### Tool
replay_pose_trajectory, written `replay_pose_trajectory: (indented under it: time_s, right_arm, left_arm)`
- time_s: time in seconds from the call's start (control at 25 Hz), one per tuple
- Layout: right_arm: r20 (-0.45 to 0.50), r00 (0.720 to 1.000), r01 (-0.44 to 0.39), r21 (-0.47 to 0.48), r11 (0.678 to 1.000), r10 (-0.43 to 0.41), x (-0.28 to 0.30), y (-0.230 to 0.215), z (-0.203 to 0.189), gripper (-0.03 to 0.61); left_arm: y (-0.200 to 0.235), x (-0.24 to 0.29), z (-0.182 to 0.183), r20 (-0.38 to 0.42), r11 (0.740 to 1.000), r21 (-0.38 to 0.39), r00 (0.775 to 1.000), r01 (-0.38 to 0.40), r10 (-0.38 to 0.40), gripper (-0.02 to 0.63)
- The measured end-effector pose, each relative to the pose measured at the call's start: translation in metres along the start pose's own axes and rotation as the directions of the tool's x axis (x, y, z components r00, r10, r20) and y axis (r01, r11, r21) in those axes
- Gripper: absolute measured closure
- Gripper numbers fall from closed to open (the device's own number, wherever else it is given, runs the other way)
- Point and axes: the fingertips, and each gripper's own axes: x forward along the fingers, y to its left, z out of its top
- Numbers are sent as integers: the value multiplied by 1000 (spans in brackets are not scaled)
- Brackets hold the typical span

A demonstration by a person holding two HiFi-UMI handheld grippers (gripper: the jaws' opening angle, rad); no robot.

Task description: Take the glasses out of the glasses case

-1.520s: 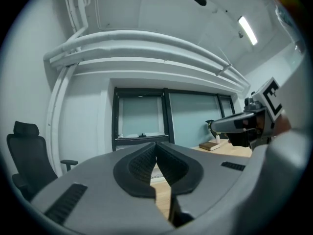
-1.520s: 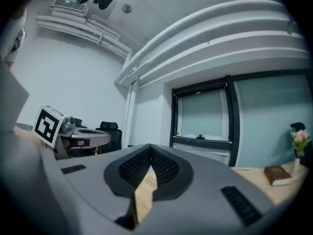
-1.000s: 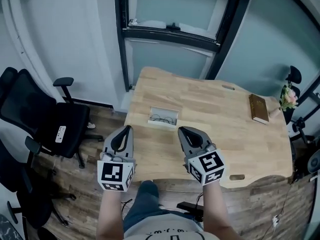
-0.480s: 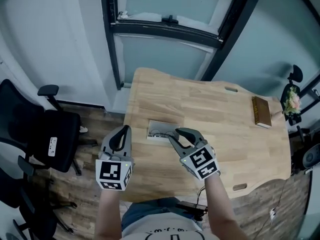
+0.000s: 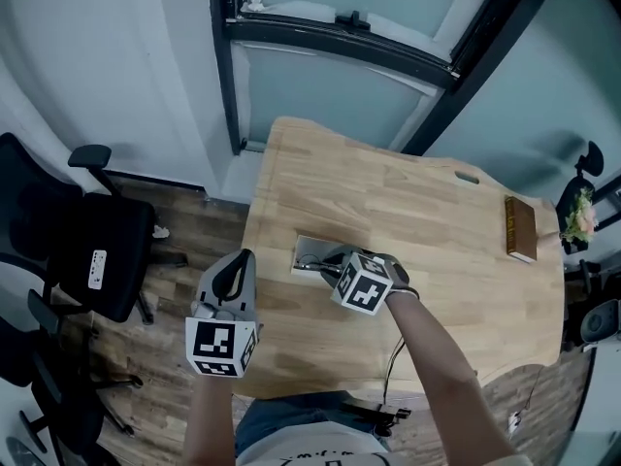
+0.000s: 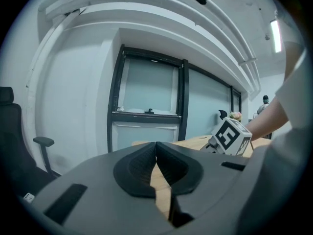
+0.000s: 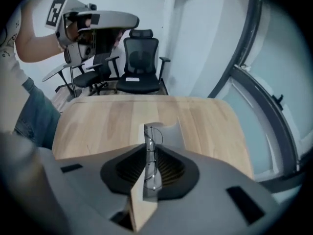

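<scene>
Right claw (image 7: 149, 146) points steeply down, its jaws closing around the glasses (image 7: 153, 137), which sit edge-on between the pads, not yet clamped. Directly beneath the tips lies the open grey case (image 7: 167, 133), holding the glasses, on the table (image 5: 417, 212). Left claw (image 6: 156, 144), jaws together and empty, hangs to the right claw's left.

1. Left gripper (image 6: 156, 145) fills the bottom of the shot, jaws pinched together at the tips with nothing in them.
2. A bit of wooden tabletop (image 6: 159, 182) peeks through the slit lower down.
3. The right gripper's marker cube (image 6: 229, 136) sits off to the right, with a bare forearm (image 6: 268, 123) behind it.
4. Dark-framed window (image 6: 146, 94) straight ahead, black office chair (image 6: 10, 131) at far left.
</scene>
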Motion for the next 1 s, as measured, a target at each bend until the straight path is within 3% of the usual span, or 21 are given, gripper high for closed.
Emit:
replay_pose_trajectory:
  time_s: [0.24, 0.64, 0.84, 1.0]
  right_arm:
    - [-130, 989, -81, -65, 995, 72, 37, -4, -22, 518]
    - [-153, 970, -196, -41, 980, 188, 47, -2, -22, 543]
    - [-133, 969, -213, -31, 977, 207, 43, -3, -19, 558]
    - [-109, 979, -180, -48, 982, 174, 30, -10, -13, 563]
  left_arm:
    - [9, 7, -26, -54, 1000, -24, 998, -12, 11, 597]
    - [10, 14, -43, -88, 999, -39, 996, -15, 11, 597]
    - [9, 14, -42, -88, 999, -39, 996, -18, 14, 597]
    - [9, 13, -36, -74, 999, -36, 997, -30, 27, 597]
